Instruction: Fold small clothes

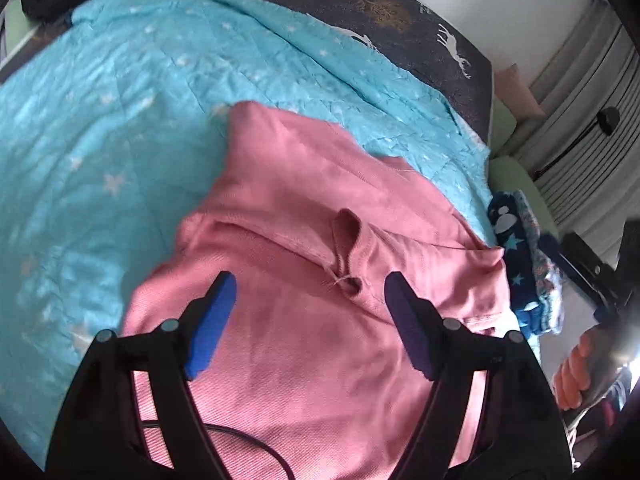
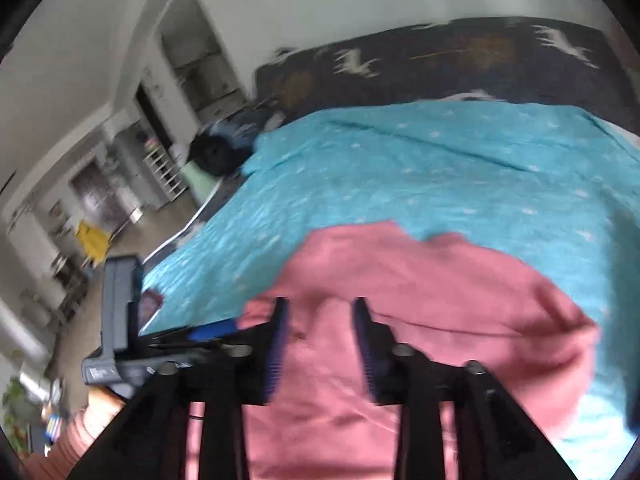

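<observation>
A pink hooded top [image 1: 304, 240] lies rumpled on a turquoise star-print blanket [image 1: 100, 120], its hood or neck opening near the middle. My left gripper [image 1: 310, 284] is open, its blue pads spread wide just above the pink fabric below the neck opening, holding nothing. In the right wrist view the same pink top [image 2: 460, 300] fills the lower frame on the blanket [image 2: 400, 168]. My right gripper [image 2: 320, 312] is open with a narrower gap, hovering over the pink fabric and gripping nothing. The view is motion-blurred.
A dark bedspread with white deer [image 1: 380, 4] lies past the blanket. Folded navy star-print clothes [image 1: 520, 264] sit at the bed's right edge. Dark clothes [image 2: 224, 148] are piled at the far left corner. The left gripper's body [image 2: 120, 320] shows in the right wrist view.
</observation>
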### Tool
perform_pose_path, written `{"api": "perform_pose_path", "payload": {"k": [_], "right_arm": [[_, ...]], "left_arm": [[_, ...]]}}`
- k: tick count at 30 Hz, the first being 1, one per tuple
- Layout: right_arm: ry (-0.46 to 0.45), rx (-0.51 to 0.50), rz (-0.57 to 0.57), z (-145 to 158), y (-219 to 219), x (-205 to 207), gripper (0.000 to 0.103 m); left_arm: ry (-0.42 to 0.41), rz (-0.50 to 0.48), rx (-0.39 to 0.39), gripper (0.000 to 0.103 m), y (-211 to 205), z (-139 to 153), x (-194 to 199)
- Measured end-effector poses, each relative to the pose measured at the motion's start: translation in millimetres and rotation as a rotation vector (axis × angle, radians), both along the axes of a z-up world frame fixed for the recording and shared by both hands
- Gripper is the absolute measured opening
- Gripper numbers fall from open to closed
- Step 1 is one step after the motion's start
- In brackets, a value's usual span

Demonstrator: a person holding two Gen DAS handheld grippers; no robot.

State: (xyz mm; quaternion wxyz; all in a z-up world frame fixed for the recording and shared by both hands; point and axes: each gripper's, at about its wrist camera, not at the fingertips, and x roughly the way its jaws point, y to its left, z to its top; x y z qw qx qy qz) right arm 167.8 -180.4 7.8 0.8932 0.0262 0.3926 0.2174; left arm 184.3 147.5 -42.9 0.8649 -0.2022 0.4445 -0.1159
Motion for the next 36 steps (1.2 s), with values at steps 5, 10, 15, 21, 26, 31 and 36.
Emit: {"api": "perform_pose_path", "payload": {"k": [5, 10, 15, 21, 26, 31, 36], "right_arm": [[0.005, -0.102, -0.206, 0, -67, -32, 0.064], [0.064, -0.194, -0.302, -20, -100, -64, 0.064], [0.129, -0.211, -0.361, -50, -119, -67, 0.066], [0.167, -0.179, -0.363, -67, -119, -50, 0.066], [0.198, -0.169, -0.367, -74, -117, -30, 0.066], [0.203, -0.151, -0.370, -75, -108, -7, 0.066], [0.179, -0.227, -0.352, -76, -86, 6, 0.066]], "left_arm": [[0.009, -0.091, -0.023, 0.078, -24, -2, 8], [0.085, -0.137, 0.020, 0.079, -48, -15, 19], [0.083, -0.164, 0.003, 0.002, -67, -8, 22], [-0.113, -0.128, 0.060, 0.002, -72, 63, 25], [-0.233, -0.066, 0.129, 0.002, -61, 113, 40], [-0.290, -0.048, 0.146, 0.002, -53, 139, 53], [-0.318, -0.046, 0.169, 0.002, -54, 148, 59]]}}
